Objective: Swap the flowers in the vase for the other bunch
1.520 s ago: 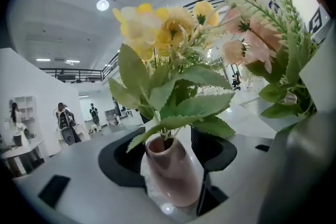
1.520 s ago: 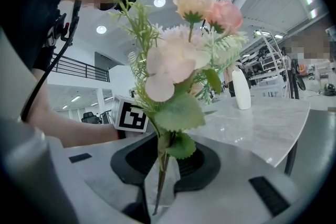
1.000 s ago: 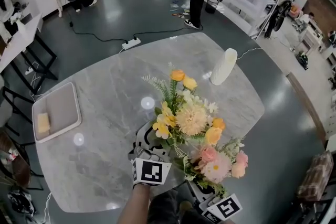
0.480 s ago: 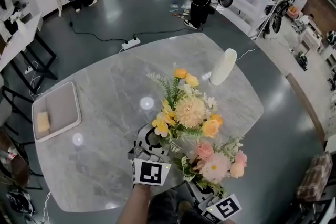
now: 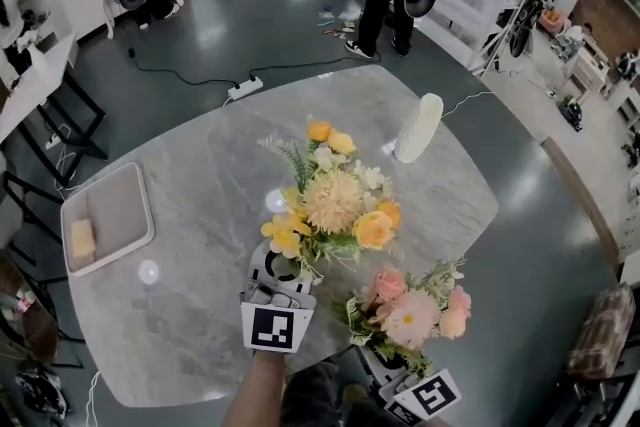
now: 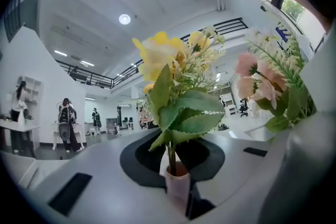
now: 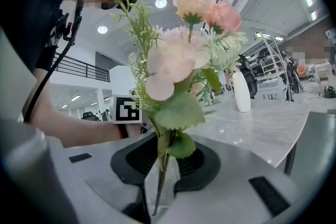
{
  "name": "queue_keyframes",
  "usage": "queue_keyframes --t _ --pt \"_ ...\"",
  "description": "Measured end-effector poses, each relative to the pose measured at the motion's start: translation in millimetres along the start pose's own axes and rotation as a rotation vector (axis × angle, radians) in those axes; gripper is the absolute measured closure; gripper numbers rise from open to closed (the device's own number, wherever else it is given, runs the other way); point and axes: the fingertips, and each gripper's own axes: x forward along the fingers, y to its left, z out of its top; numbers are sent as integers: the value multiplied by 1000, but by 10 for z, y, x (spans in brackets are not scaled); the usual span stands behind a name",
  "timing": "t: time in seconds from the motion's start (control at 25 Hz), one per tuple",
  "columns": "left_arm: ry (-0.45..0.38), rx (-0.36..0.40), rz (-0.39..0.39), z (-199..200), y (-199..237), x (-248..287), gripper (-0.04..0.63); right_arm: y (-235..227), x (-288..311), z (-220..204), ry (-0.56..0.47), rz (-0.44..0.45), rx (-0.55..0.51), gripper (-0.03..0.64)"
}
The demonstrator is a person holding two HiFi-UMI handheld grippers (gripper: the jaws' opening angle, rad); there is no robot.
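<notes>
My left gripper [image 5: 280, 270] is reaching in over the near edge of the bench [image 5: 200, 175], and its jaws have just been closing. In the left gripper view they are now clamping on the pale cap at the foot of the yellow bunch [image 5: 335, 200], with the green stem rising straight up from between them. This bunch (yellow, orange and cream heads with some green fern) is hanging above the middle of the bench.

My right gripper [image 5: 378, 363] is staying lower in the head view, at the near edge and to the right of the other one. Its jaws are pinching the thin stems of the pink bunch [image 5: 410, 310], which is standing upright just beside the yellow one; I cannot tell if the leaves are touching.

The vase [image 5: 418, 127], white and tall, is standing on the bench close to the far right edge, well apart from both bunches. A pale tray [image 5: 120, 205] is lying at the left edge, and a small yellow block [image 5: 83, 237] is sitting in its near corner.
</notes>
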Motion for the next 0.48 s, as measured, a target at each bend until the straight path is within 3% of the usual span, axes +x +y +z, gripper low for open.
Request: queue_keyframes --t 0.28,0.48 --pt "-43 -115 40 143 136 -63 534 8 -46 61 -11 -7 11 523" --pt "-58 -141 46 235 179 -86 534 33 -72 145 -18 -1 12 523"
